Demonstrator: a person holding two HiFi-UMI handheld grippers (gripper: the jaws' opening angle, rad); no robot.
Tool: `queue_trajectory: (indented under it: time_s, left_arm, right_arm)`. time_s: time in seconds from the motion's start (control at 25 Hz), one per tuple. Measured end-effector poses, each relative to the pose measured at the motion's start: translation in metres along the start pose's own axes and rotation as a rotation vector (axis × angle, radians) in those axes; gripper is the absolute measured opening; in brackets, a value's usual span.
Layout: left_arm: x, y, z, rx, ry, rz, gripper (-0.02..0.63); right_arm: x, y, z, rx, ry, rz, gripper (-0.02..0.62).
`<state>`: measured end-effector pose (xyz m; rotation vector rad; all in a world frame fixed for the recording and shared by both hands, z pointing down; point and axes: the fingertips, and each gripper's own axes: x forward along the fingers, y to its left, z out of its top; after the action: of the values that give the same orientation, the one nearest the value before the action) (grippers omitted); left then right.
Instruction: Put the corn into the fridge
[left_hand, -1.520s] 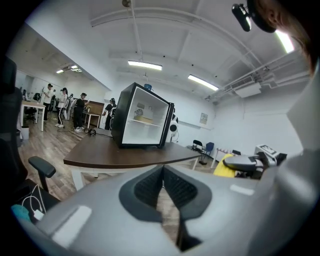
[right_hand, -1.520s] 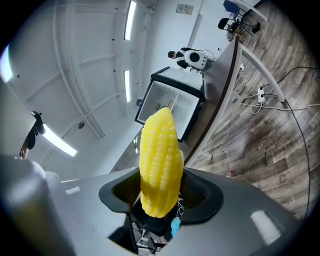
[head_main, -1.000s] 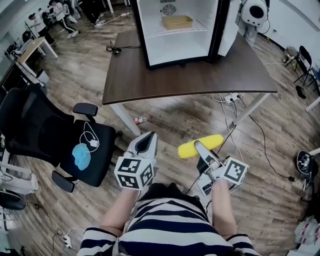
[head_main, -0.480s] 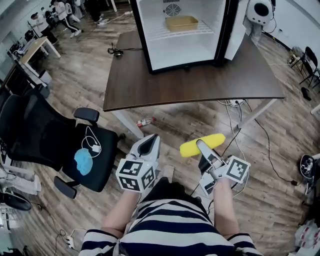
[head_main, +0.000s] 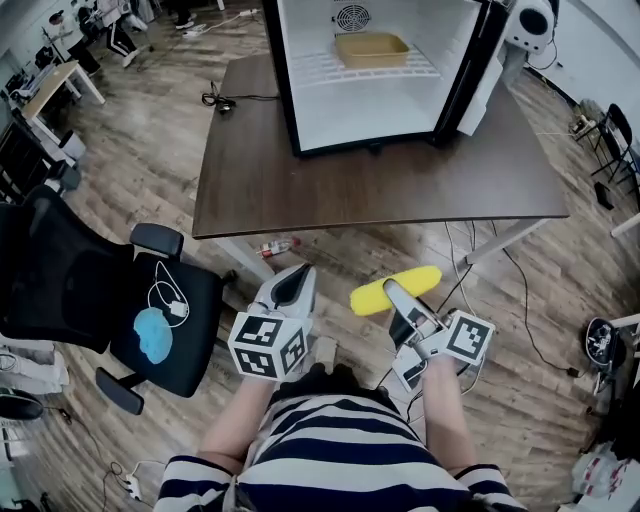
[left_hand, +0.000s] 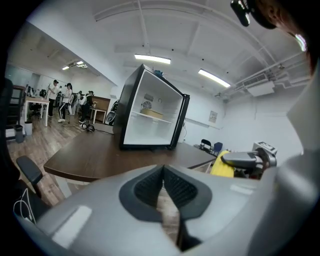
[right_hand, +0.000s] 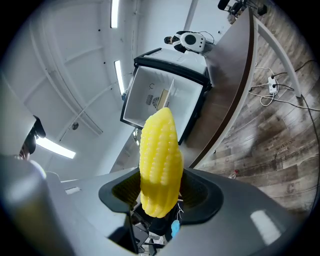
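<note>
Head view: R gripper (head_main: 398, 297) was clamped on the corn (head_main: 370, 298), which lay crosswise in its jaws above the wood floor (head_main: 150, 130), near the table (head_main: 300, 180) that bore the open fridge (head_main: 370, 100). L gripper (head_main: 292, 283) sat beside it, jaws together w/ nothing btwn them

Probably an open-plan office or lab: swivel chair (head_main: 70, 290), distant desk (head_main: 52, 88) with people (left_hand: 67, 102), ceiling strip lights (left_hand: 152, 59).
</note>
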<state>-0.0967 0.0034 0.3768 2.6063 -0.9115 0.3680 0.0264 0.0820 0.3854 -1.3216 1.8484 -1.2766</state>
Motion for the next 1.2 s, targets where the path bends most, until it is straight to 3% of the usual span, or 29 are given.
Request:
queue_trajectory:
  time_s: [0.2, 0.4, 0.84, 1.2]
  left_arm:
    - [0.022, 0.026, 0.007, -0.010, 0.012, 0.008, 0.000]
    - [0.037, 0.053, 0.020, 0.036, 0.009, 0.021, 0.000]
    - [0.070, 0.070, 0.037, 0.065, 0.014, -0.002, 0.000]
    - [0.100, 0.085, 0.045, 0.038, -0.002, 0.071, 0.000]
  right_arm:
    - [0.031, -0.007, 0.014, 0.002, 0.005, -0.008, 0.224]
    - [0.061, -0.010, 0.026, -0.016, -0.008, -0.014, 0.224]
    - [0.099, -0.014, 0.067, -0.048, -0.025, -0.026, 0.224]
    - [0.132, -0.037, 0.102, -0.064, 0.039, -0.017, 0.224]
